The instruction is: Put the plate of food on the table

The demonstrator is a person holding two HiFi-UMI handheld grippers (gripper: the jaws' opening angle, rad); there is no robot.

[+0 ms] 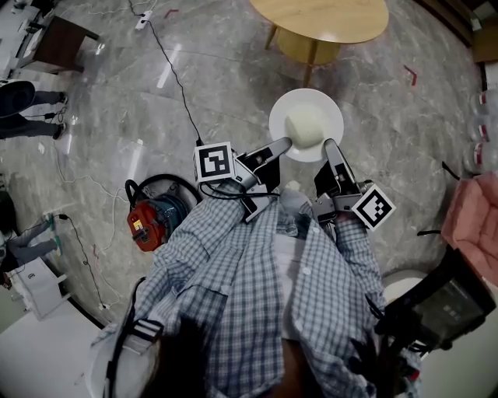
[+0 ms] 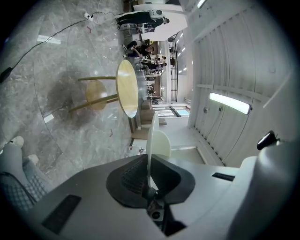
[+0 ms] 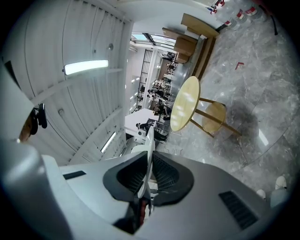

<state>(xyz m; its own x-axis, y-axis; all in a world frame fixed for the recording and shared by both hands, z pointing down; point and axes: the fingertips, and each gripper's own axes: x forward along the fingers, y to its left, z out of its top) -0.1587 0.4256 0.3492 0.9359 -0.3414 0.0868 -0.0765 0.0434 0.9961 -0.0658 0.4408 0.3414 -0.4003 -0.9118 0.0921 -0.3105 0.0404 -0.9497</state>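
With the left gripper (image 1: 282,144) and right gripper (image 1: 330,146) each pinched shut on the plate (image 1: 334,116) rim, short of the table (image 1: 319,19), the person should carry it level past the table's near edge.

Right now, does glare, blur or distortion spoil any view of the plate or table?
Head view: sharp, plate and table evenly lit, only glare streaks on the floor. Left gripper view: fisheye, dark corners, scene rolled sideways, a ceiling lamp blown out. Right gripper view: likewise; plate seen edge-on.
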